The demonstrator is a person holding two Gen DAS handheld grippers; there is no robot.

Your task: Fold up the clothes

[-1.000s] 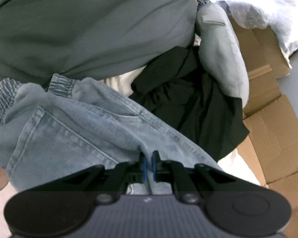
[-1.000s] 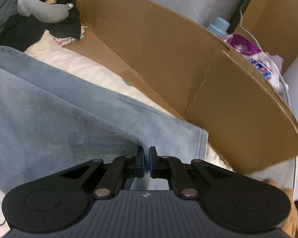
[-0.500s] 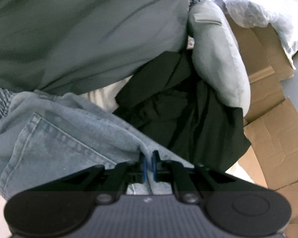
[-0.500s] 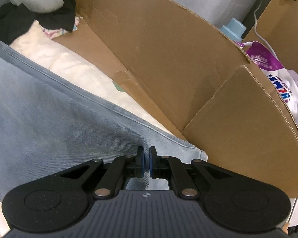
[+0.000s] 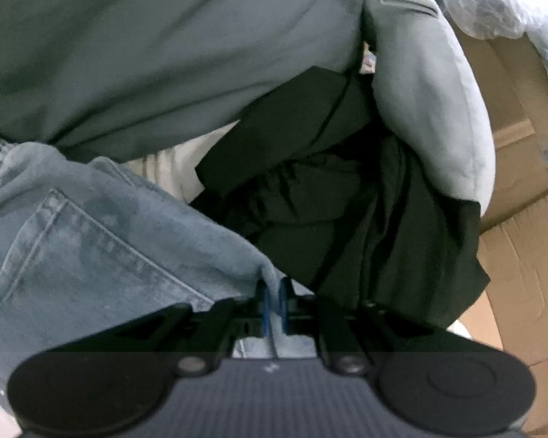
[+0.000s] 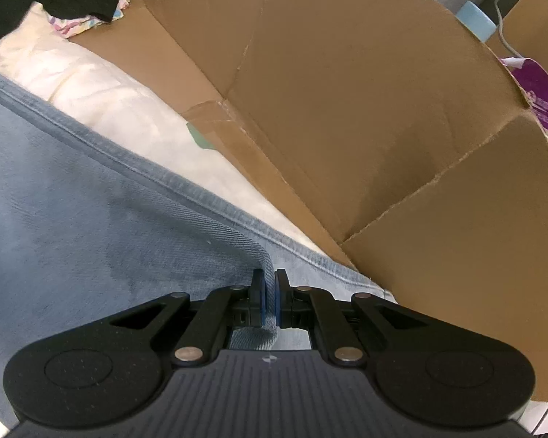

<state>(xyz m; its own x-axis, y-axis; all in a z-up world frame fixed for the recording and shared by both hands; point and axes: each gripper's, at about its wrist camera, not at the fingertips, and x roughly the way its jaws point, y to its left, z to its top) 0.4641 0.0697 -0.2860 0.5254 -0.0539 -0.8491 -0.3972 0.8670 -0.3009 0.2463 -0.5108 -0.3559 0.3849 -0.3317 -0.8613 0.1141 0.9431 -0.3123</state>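
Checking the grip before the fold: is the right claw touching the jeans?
Touching. The right wrist view shows the right claw shut on a pinched fold of the jeans.

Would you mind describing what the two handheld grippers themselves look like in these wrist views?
Both look alike. The left gripper and right gripper each have a matte black, ribbed body with two rounded lobes, black linkage arms with silver pivot pins, and two narrow fingers faced with blue pads. A small pale mark sits at the centre of each body. No cables or sleeves are visible.

Light blue jeans point(image 5: 91, 241), black garment point(image 5: 347, 200), brown cardboard box point(image 6: 347, 109).
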